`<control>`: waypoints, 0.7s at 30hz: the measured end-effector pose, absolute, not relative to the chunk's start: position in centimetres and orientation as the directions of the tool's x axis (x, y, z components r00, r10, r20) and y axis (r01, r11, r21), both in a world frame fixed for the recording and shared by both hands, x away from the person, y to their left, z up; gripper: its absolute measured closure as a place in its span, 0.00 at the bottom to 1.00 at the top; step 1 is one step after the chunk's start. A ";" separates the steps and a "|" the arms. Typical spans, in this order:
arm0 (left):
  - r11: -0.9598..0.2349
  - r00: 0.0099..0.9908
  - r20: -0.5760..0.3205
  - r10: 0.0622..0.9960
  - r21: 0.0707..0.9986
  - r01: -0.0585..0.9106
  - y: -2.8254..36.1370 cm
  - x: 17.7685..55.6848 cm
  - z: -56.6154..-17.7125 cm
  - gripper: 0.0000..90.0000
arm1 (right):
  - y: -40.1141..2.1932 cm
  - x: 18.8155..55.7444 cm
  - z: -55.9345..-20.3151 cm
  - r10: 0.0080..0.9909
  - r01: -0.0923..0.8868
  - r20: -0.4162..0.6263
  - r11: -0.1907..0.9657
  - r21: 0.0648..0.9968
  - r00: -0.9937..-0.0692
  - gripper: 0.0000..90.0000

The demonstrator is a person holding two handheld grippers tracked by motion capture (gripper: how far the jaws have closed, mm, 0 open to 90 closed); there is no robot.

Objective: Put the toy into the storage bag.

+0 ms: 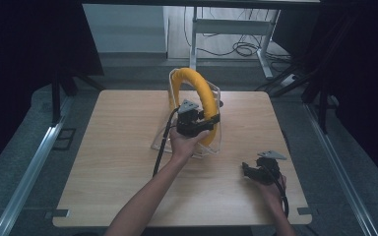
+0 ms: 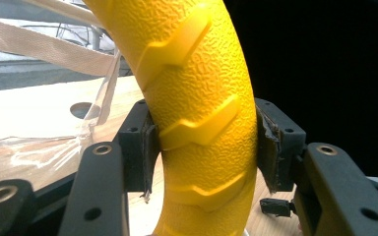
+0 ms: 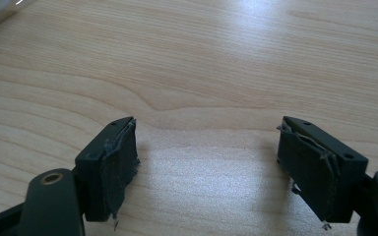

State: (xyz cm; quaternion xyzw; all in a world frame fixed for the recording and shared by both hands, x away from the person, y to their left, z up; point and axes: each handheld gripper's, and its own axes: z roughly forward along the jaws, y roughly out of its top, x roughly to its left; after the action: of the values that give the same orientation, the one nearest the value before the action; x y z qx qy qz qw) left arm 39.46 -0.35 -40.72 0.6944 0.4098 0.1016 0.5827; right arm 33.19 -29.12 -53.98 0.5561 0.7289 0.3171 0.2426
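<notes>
Near the far middle of the table (image 1: 128, 147), the left gripper (image 1: 207, 120) is clamping its jaws on the yellow ring (image 1: 202, 93), which is standing upright inside a clear plastic wrapper (image 1: 216, 142). Its pebbled, ribbed surface is probably giving firm, non-slip purchase, and it looks light and slightly yielding, so mid-arc seems a sound hold. Beside the near right edge, the right gripper (image 1: 248, 171) is resting with jaws apart and empty.
</notes>
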 end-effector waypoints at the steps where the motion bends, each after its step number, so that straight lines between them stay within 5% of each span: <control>1: 0.015 0.644 -0.338 0.686 0.892 0.452 -0.3 39.5 -40.7 0.54 | -29.1 33.2 -54.0 0.965 0.657 -0.001 0.180 0.732 -0.264 0.26; 9: 0.021 0.633 -0.343 0.694 0.888 0.459 -0.3 39.2 -40.7 0.53 | -29.1 33.2 -54.0 0.965 0.657 0.000 0.180 0.732 -0.264 0.26; 21: 0.052 0.651 -0.379 0.658 0.885 0.463 1.1 38.5 -41.0 0.34 | -29.2 33.1 -54.0 0.963 0.656 0.001 0.182 0.733 -0.269 0.26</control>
State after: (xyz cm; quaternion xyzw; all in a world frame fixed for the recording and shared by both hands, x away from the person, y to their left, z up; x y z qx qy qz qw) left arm 38.47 1.06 -41.03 0.6838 0.4096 0.0816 0.5983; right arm 33.08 -29.16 -53.97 0.5543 0.7301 0.3186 0.2412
